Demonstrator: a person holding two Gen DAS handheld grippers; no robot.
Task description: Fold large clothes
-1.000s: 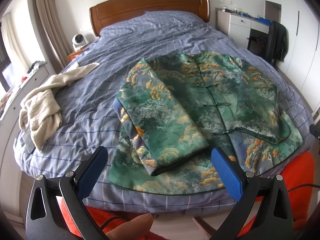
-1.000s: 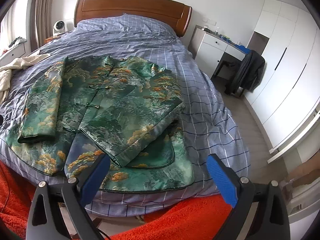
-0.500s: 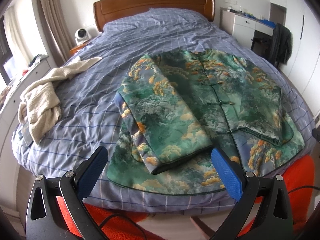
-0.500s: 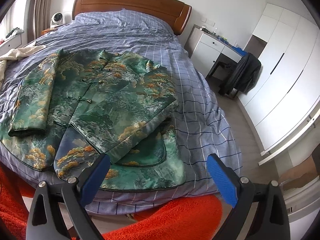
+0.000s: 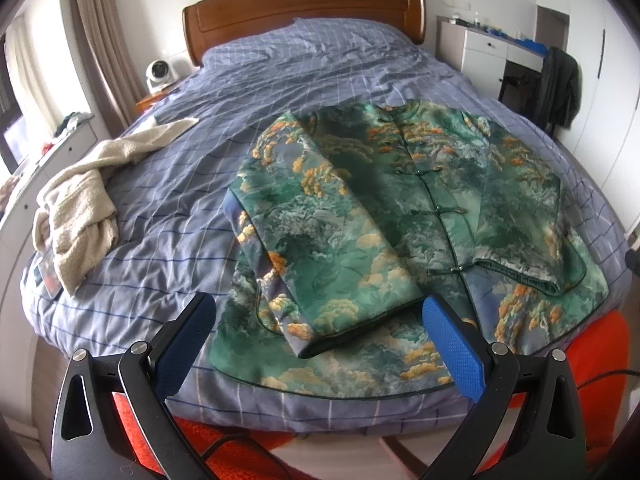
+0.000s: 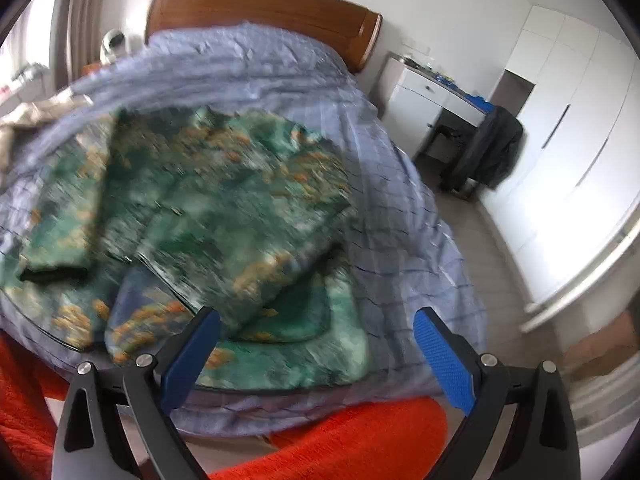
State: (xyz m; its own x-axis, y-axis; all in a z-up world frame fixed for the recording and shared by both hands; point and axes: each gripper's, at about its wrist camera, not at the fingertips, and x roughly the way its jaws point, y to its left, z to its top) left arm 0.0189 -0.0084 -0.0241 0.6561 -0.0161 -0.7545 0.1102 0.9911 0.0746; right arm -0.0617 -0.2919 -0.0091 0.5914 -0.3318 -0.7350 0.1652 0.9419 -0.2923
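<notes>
A green jacket [image 5: 400, 216] with orange and white cloud pattern lies flat on the bed, front buttoned, both sleeves folded in over the body. Its hem reaches the bed's near edge. My left gripper [image 5: 316, 336] is open and empty, hovering just before the hem below the left folded sleeve. The jacket shows blurred in the right wrist view [image 6: 208, 216]. My right gripper [image 6: 316, 344] is open and empty, above the jacket's near right corner at the bed's foot.
The bed has a blue checked cover [image 5: 180, 200] and a wooden headboard [image 5: 304, 8]. A cream towel [image 5: 80, 208] lies crumpled at the left. An orange rug [image 6: 340, 440] lies below the bed's foot. A white desk and dark-draped chair [image 6: 484, 152] stand right.
Both grippers have moved closer to the bed's foot, and the jacket looms larger. The right wrist view is now motion-blurred. Both stay open.
</notes>
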